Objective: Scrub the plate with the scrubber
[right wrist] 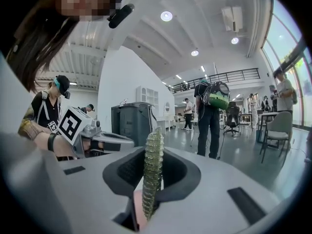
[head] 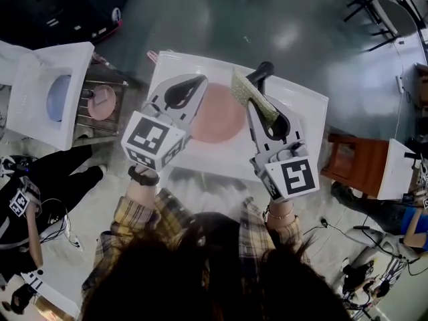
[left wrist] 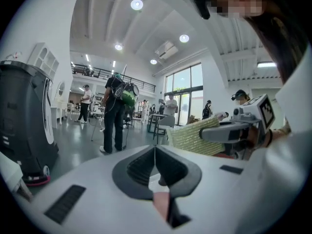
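A round pink plate lies flat in the middle of a white table. My left gripper hovers over the plate's left edge with its jaws shut and nothing between them. My right gripper is over the plate's right edge, shut on a yellow-green scrubber. The scrubber stands on edge between the pads in the right gripper view. From the left gripper view the scrubber and the right gripper show at the right. Both grippers point level into the room.
Left of the table a white stand holds a blue plate, and a wire rack holds a pink dish. A brown stool stands at the right. A dark grey machine and several people are farther off.
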